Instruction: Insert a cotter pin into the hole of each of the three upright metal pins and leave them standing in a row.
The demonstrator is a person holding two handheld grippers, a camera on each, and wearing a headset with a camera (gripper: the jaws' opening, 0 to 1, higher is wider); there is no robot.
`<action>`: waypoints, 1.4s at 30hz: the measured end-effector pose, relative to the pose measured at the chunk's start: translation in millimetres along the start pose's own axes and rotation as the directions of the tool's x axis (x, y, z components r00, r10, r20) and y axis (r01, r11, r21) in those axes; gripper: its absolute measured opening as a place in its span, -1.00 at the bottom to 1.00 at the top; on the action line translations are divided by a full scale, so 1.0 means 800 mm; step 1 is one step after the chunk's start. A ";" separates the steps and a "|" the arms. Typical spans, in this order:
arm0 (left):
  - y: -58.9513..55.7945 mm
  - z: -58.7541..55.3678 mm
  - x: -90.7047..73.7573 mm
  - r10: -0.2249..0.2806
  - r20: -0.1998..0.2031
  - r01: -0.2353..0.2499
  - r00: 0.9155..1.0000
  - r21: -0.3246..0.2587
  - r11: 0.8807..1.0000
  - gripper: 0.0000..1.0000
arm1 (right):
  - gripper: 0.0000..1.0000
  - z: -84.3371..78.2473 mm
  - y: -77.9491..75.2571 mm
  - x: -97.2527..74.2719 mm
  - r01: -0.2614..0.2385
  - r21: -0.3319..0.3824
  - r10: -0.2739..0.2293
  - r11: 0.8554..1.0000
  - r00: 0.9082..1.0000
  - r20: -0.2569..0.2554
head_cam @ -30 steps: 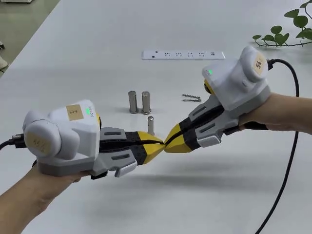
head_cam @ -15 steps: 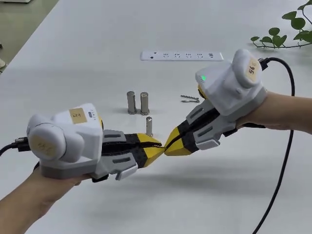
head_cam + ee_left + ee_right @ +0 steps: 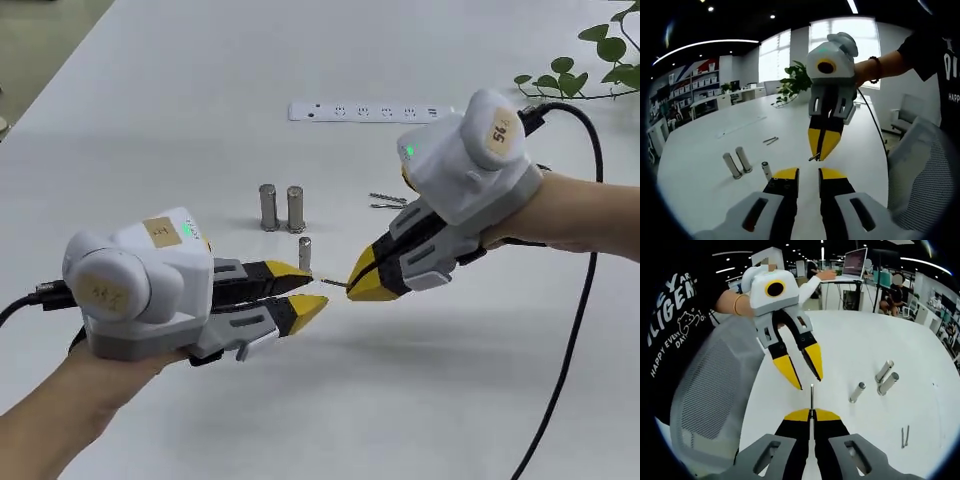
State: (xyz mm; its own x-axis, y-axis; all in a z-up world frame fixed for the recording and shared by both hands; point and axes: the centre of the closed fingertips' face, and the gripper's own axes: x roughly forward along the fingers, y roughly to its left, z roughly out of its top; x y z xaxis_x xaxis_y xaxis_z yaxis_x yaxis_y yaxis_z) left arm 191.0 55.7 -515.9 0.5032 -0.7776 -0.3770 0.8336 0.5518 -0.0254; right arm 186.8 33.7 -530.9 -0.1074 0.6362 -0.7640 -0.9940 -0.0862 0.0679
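A white table [image 3: 200, 100] is spreading across the whole scene. A person is holding both grippers above its near part, tips facing each other.

The left gripper [image 3: 312, 288] is reaching in from the near left with its yellow-tipped jaws parted and nothing between them. The same gap is showing in its own view [image 3: 810, 173] and from the opposite side [image 3: 809, 381].

The right gripper [image 3: 355, 285] is coming in from the right and angling down to the left. Its jaws are pressing together on a cotter pin [image 3: 335, 283], gripping one end. The rest of the thin pin is sticking straight out past the tips [image 3: 811, 397] and pointing at the left gripper's open jaws, stopping just short of them without touching.

A black cable [image 3: 580, 300] is trailing from the right gripper toward the near edge. A white power strip [image 3: 365, 111] is lying far back on the table, and a green plant [image 3: 590, 60] is leaning in at the far right.

Three metal pins are standing upright beyond the gripper tips. Two [image 3: 268, 208] [image 3: 296, 209] are standing just beside each other, and the third metal pin [image 3: 305, 253] is standing nearer, slightly to their right, close behind the left gripper's upper jaw.

Two spare cotter pins [image 3: 388, 201] are lying flat side by side, to the right of the far pair.
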 end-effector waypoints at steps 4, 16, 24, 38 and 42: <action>0.016 -0.007 0.001 0.075 -0.001 -0.075 0.997 -0.023 0.997 -0.73 | -1.00 -0.009 -0.015 -0.002 0.030 0.011 -0.030 0.999 0.999 -0.044; 0.056 -0.017 0.017 0.243 -0.022 -0.244 0.970 -0.070 0.967 -0.69 | -1.00 -0.030 -0.051 -0.003 0.081 0.057 -0.071 0.995 0.985 -0.156; 0.063 -0.030 0.027 0.259 -0.052 -0.262 0.965 -0.085 0.961 -0.76 | -1.00 -0.040 -0.063 -0.004 0.101 0.069 -0.083 0.992 0.970 -0.230; 0.082 -0.049 0.048 0.309 -0.099 -0.317 0.946 -0.080 0.945 -0.78 | -1.00 -0.038 -0.084 0.007 0.112 0.071 -0.089 0.991 0.957 -0.275; 0.084 -0.050 0.054 0.309 -0.099 -0.318 0.946 -0.097 0.943 -0.82 | -1.00 -0.037 -0.085 0.011 0.112 0.069 -0.088 0.991 0.956 -0.280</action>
State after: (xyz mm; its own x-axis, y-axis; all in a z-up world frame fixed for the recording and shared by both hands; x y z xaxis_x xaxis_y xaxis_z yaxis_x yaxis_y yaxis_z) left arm 259.8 71.2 -571.3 0.7110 -0.5349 -0.4564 0.6038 0.7971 0.0064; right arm 254.0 22.2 -561.3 -0.0086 0.4013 -0.9159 -0.9989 0.0384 0.0262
